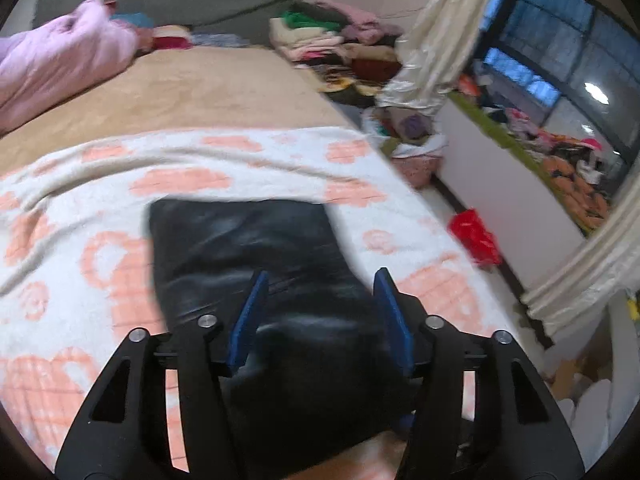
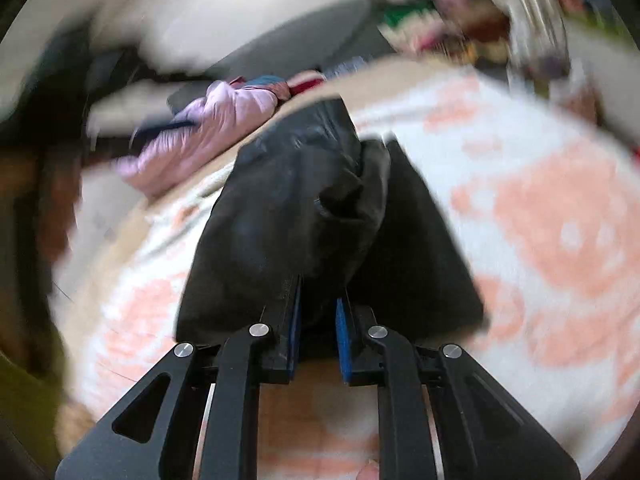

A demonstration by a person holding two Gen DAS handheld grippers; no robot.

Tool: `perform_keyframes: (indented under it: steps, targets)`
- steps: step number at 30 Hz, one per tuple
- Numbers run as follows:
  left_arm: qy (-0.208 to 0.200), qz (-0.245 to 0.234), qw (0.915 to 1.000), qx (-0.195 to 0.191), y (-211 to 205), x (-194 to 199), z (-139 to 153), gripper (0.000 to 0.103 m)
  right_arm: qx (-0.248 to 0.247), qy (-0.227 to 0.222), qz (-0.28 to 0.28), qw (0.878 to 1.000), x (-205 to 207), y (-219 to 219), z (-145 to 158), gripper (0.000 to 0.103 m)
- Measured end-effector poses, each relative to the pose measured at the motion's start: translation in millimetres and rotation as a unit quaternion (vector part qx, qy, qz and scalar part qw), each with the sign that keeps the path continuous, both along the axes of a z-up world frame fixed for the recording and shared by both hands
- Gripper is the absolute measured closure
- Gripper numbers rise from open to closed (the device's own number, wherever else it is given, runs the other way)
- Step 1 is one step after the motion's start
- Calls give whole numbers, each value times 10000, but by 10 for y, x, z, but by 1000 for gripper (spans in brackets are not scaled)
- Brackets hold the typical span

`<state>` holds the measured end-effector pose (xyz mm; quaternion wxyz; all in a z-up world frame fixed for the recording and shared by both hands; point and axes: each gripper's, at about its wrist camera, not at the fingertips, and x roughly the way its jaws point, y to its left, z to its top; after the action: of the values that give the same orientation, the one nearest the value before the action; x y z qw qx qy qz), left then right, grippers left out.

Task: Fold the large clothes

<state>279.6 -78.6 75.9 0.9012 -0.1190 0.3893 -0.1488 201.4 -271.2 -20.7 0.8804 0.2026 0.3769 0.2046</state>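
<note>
A pink quilted jacket (image 1: 60, 60) lies bunched at the far left of the bed, with stacks of folded clothes (image 1: 336, 44) beyond the far corner and a cream curtain (image 1: 444, 28) hanging to the right. The black garment (image 1: 248, 256), smooth and faintly shiny, lies folded on a fuzzy white blanket (image 1: 240, 160) with peach shapes. The left gripper (image 1: 320, 288) has its jaws apart, with black fabric between them. The right gripper (image 2: 318, 300) is clamped on a bunched fold of the garment.
</note>
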Motion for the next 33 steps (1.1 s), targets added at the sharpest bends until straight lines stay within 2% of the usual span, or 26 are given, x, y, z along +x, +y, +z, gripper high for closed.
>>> perform_keyframes:
  steps: [2,3,4,5,6,7,10,12,15,16,17,18,19,21,22,23,25,27,30,31,33]
  targets:
    - [280,262,9992,130,201,-37,-288,55,287,275,-70,9992,28,-100,-75,77]
    - [433,343,9984,150,277,-51,-437,55,263,361,-102,9990,29,-117,-97,65]
    - [633,392,9971,127,360,-68,-626,55,275,409,-86,9987,47,-128,-116,58]
    - [826,414,9957,60,421,-83,-801,55,336,442,-71,9984,47,-133,-113,56]
    - [843,432,9955,-12,445,-99,-867,55,470,495,-33,9977,65,-141,-100,48]
    - [774,520,9956,60,498,-144,-916,55,550,528,7,9971,101,-138,-68,32]
    - [789,547,9954,22,562,-161,-945,55,737,308,23,9968,211,-162,188,13]
    - [772,505,9957,21,551,-155,-931,55,639,221,-2,9977,371,-155,370,8]
    - [732,492,9961,73,527,-158,-910,55,16,530,132,9985,850,9,458,9]
    - [714,495,9962,96,525,-162,-917,55,-60,668,206,9975,972,57,428,24]
    - [711,502,9962,89,523,-158,-921,55,-111,834,343,9959,1092,115,368,45]
    - [711,510,9961,65,532,-153,-916,55,-124,939,524,9941,1184,216,319,75]
    - [719,507,9961,20,547,-158,-903,55,-193,900,580,9941,1218,252,326,78]
    - [595,439,9967,-325,614,-221,-793,55,-115,576,865,9945,1202,245,501,79]
    - [504,438,9971,-357,632,-239,-744,54,-41,298,926,9952,1158,183,648,79]
    - [405,425,9977,-342,633,-259,-679,52,-32,-41,867,9962,1093,74,802,79]
    - [394,340,9976,-460,614,-263,-638,47,92,-303,686,9971,1040,-179,870,79]
    - [498,232,9965,-632,558,-238,-680,43,312,-110,638,9974,1095,-421,714,79]
    - [748,156,9961,-442,386,-183,-873,41,574,694,666,9937,1204,-597,170,79]
    - [877,142,9950,-465,342,-168,-962,36,657,960,630,9912,1224,-624,-47,79]
    - [1043,123,9932,-503,277,-142,-1073,33,704,1076,462,9906,1179,-691,-314,78]
